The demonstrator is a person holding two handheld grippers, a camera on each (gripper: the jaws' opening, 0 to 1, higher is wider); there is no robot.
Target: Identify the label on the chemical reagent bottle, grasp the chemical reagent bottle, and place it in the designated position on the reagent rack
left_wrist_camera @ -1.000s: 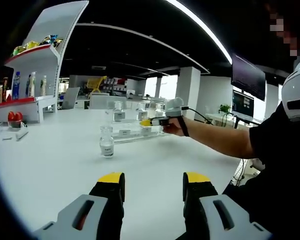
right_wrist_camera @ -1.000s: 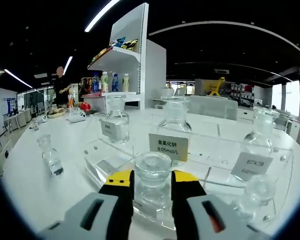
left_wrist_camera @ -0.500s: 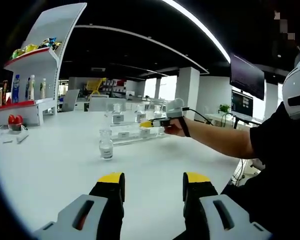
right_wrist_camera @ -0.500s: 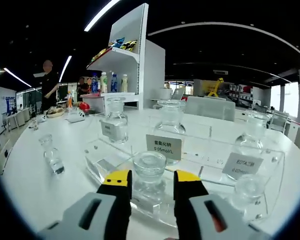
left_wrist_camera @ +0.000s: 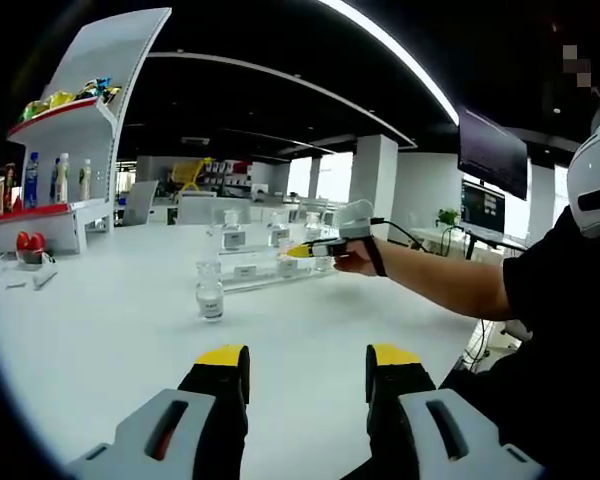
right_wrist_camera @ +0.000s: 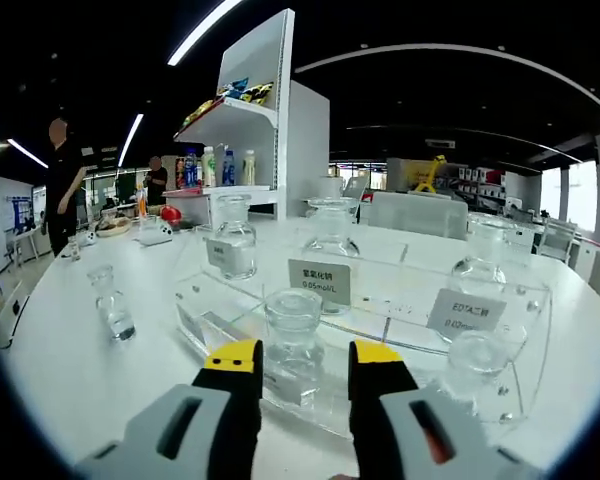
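Note:
The clear acrylic reagent rack [right_wrist_camera: 220, 325] stands on the white table with labelled slots. Glass stoppered bottles [right_wrist_camera: 330, 235] stand in its back row. A small glass bottle [right_wrist_camera: 293, 340] stands in the front row, just beyond my right gripper [right_wrist_camera: 305, 355], whose jaws are open with a gap on either side of it. One more small bottle [right_wrist_camera: 110, 300] stands alone on the table left of the rack. In the left gripper view that lone bottle [left_wrist_camera: 210, 292] is in front of the rack [left_wrist_camera: 265, 270]. My left gripper [left_wrist_camera: 308, 360] hovers open and empty over the table. The right gripper [left_wrist_camera: 315, 249] points at the rack.
A white shelf unit [right_wrist_camera: 280, 120] with drink bottles stands behind the rack, also seen as the shelf unit [left_wrist_camera: 85, 150] at the left. Red items [left_wrist_camera: 28, 236] lie near it. People [right_wrist_camera: 60, 180] stand far off. The person's arm [left_wrist_camera: 440, 280] reaches in from the right.
My right gripper's jaws have spread off the front-row bottle and the gripper has drawn back a little from the rack. The left gripper has stayed put.

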